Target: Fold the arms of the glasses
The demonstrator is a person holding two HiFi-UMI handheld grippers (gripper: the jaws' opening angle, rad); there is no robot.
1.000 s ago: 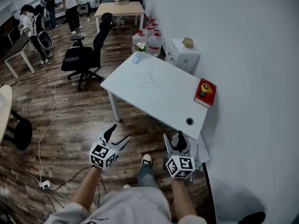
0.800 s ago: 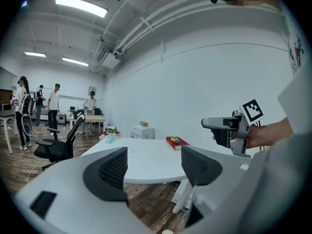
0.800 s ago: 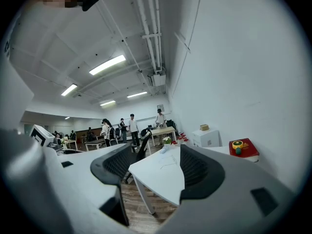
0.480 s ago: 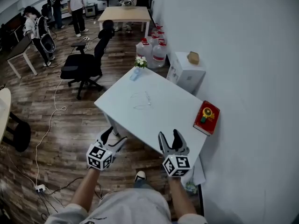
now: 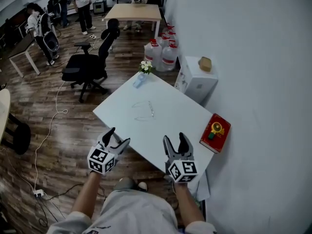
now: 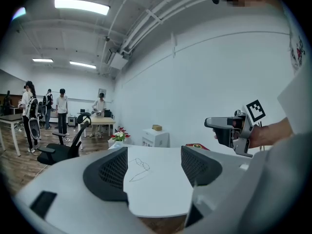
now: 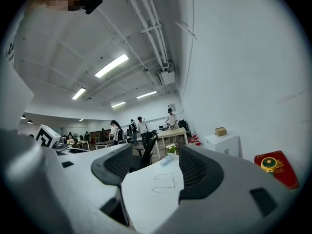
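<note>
Thin wire-framed glasses [image 5: 145, 111] lie on the white table [image 5: 170, 130] with both arms spread open. They also show in the left gripper view as glasses [image 6: 139, 167] and in the right gripper view as glasses [image 7: 163, 182]. My left gripper [image 5: 113, 138] hangs open just off the table's near-left edge. My right gripper [image 5: 176, 144] stands open over the near edge, well short of the glasses. Neither holds anything.
A red book with a yellow tape dispenser [image 5: 215, 132] lies at the table's right edge by the wall. A small flower pot [image 5: 144, 66] stands at the far corner. A black office chair [image 5: 87, 65], water jugs [image 5: 162, 52] and a white cabinet [image 5: 197, 79] stand beyond. People stand in the distance.
The view has moved forward toward the table; both grippers have come closer to its near edge and stayed open. The glasses have not moved on the table.
</note>
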